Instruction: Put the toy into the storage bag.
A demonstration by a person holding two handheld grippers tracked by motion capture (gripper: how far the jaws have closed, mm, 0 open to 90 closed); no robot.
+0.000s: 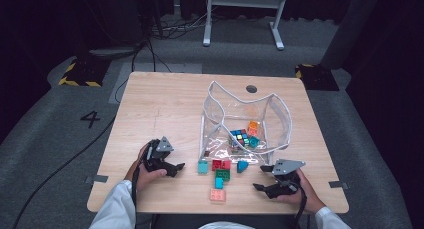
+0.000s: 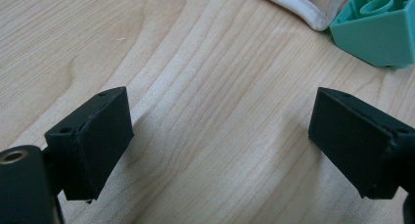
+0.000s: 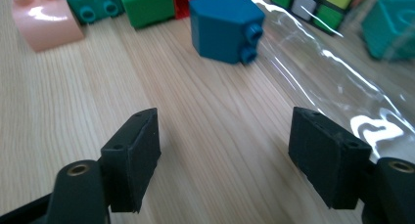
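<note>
Tabletop clear pouch [image 1: 272, 114] with cube [image 1: 240, 137], bricks [image 1: 253, 134]

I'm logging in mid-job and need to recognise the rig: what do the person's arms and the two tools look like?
Both arms wear white sleeves. The left tool and the right tool are matt black, each with a grey three-cornered plate on top and a black cable trailing back. Up close, the right tool's fingers are blocky black pads with small screw holes, and a brass-coloured fastener sits in a black rounded part.

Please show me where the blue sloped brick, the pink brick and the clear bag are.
blue sloped brick [image 3: 222, 31]: right gripper view, on its front face.
pink brick [image 1: 217, 195]: high view, on its studded top.
clear bag [image 1: 280, 104]: high view, on its white-edged rim.
</note>
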